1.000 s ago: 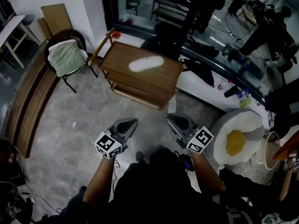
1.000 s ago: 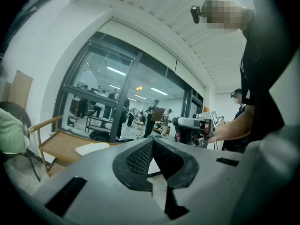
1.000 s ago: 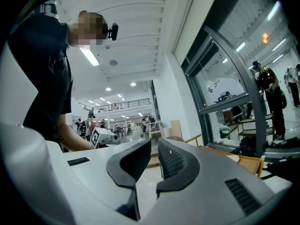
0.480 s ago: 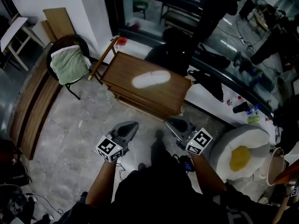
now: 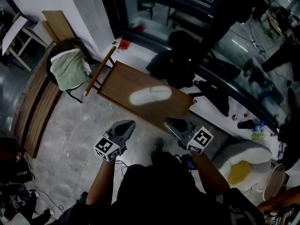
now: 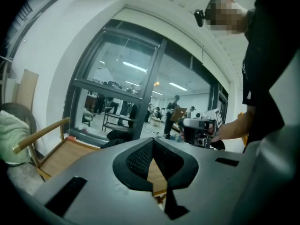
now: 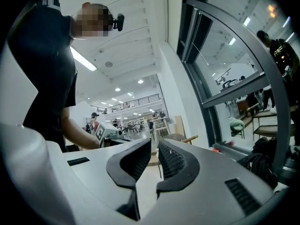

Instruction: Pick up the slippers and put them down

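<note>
On the wooden table (image 5: 115, 86) ahead of me lies a pale oval thing (image 5: 150, 95), washed out by glare; I cannot tell whether it is a slipper. My left gripper (image 5: 125, 124) hovers over the stone floor just short of the table's near edge, its jaws shut with nothing in them (image 6: 152, 140). My right gripper (image 5: 169, 122) hangs beside it at the table's near corner. Its jaws stand a narrow slit apart with nothing between them (image 7: 155, 141). Both point roughly level towards the table and glass wall. Each gripper view also catches the other gripper (image 6: 201, 125) (image 7: 107, 130).
A chair with a green cloth (image 5: 70, 68) stands left of the table. Dark bags (image 5: 178, 64) lie behind it by the glass wall. A white cushion with a yellow centre (image 5: 243, 165) sits at the right. Wooden slats (image 5: 35, 107) run along the left.
The table has drawn closer in the head view as both grippers and I advanced towards it. Neither gripper's jaws have visibly changed.
</note>
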Action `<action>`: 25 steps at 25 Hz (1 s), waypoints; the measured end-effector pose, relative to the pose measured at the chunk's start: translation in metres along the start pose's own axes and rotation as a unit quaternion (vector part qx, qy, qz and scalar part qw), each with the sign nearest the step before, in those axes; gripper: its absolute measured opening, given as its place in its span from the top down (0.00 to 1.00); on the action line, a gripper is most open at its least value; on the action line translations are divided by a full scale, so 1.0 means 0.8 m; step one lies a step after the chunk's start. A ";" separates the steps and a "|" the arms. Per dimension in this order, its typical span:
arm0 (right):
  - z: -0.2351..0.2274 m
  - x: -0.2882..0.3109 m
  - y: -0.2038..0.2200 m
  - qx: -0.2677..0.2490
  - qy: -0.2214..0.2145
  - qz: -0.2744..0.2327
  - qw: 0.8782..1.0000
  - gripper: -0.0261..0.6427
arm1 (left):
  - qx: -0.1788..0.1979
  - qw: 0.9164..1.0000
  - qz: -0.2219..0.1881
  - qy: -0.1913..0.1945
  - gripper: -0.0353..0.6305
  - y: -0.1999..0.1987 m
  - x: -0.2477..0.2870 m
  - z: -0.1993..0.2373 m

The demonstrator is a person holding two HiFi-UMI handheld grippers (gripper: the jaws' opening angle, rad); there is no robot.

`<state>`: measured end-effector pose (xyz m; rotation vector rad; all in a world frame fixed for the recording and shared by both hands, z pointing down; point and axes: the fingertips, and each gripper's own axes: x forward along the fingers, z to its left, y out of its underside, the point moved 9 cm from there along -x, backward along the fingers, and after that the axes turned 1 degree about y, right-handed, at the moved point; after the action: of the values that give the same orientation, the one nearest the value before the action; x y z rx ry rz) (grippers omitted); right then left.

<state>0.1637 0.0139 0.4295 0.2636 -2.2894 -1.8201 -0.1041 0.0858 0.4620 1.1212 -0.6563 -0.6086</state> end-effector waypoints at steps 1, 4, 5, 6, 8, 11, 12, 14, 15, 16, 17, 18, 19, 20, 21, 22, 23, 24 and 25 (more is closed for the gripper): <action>-0.013 0.002 -0.003 0.001 -0.003 0.000 1.000 0.91 | 0.000 1.000 0.002 -0.004 0.94 -0.005 0.009 0.008; -0.047 0.011 -0.009 0.002 -0.009 0.000 1.000 0.91 | -0.001 1.000 0.008 -0.013 0.94 -0.018 0.032 0.028; -0.056 0.015 -0.011 0.002 -0.010 -0.001 1.000 0.91 | -0.001 1.000 0.011 -0.015 0.94 -0.021 0.038 0.035; -0.063 0.020 -0.013 0.002 -0.010 -0.001 1.000 0.91 | -0.001 1.000 0.014 -0.016 0.94 -0.025 0.042 0.043; -0.075 0.029 -0.016 0.002 -0.011 0.000 1.000 0.91 | -0.002 1.000 0.019 -0.016 0.94 -0.029 0.050 0.057; -0.091 0.043 -0.017 0.006 -0.007 0.002 1.000 0.91 | -0.002 1.000 0.028 -0.007 0.94 -0.032 0.063 0.079; -0.096 0.048 -0.017 0.008 -0.004 0.004 1.000 0.91 | -0.002 1.000 0.031 -0.002 0.94 -0.033 0.067 0.087; -0.106 0.059 -0.018 0.011 0.005 0.006 1.000 0.91 | -0.004 0.999 0.037 0.009 0.94 -0.034 0.076 0.104; -0.112 0.065 -0.018 0.012 0.009 0.008 1.000 0.91 | -0.005 0.999 0.038 0.014 0.94 -0.034 0.080 0.113; -0.117 0.072 -0.018 0.012 0.013 0.009 1.000 0.91 | -0.007 0.999 0.039 0.019 0.94 -0.034 0.083 0.123; -0.121 0.078 -0.019 0.013 0.018 0.011 1.000 0.91 | -0.008 0.999 0.039 0.024 0.94 -0.035 0.085 0.132; -0.125 0.085 -0.020 0.013 0.024 0.013 1.000 0.91 | -0.009 0.999 0.040 0.030 0.94 -0.036 0.087 0.141; -0.129 0.092 -0.022 0.012 0.030 0.014 0.999 0.91 | -0.010 0.998 0.042 0.036 0.94 -0.037 0.089 0.150; -0.132 0.098 -0.023 0.012 0.037 0.015 0.999 0.91 | -0.011 0.998 0.045 0.042 0.94 -0.037 0.091 0.159; -0.135 0.104 -0.024 0.012 0.043 0.016 0.999 0.91 | -0.013 0.998 0.048 0.047 0.94 -0.037 0.092 0.169; -0.138 0.109 -0.024 0.010 0.050 0.018 0.999 0.91 | -0.015 0.997 0.050 0.052 0.94 -0.036 0.092 0.178; -0.140 0.114 -0.023 0.008 0.055 0.022 0.998 0.91 | -0.018 0.997 0.052 0.057 0.94 -0.035 0.093 0.186; -0.142 0.119 -0.021 0.005 0.059 0.028 0.998 0.91 | -0.020 0.996 0.054 0.061 0.94 -0.034 0.095 0.194; -0.144 0.124 -0.019 0.002 0.062 0.034 0.998 0.91 | -0.021 0.996 0.055 0.066 0.94 -0.032 0.097 0.201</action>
<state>0.0995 -0.1238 0.4448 0.2864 -2.1907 -1.7174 -0.1747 -0.0762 0.4976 1.0682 -0.5851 -0.4482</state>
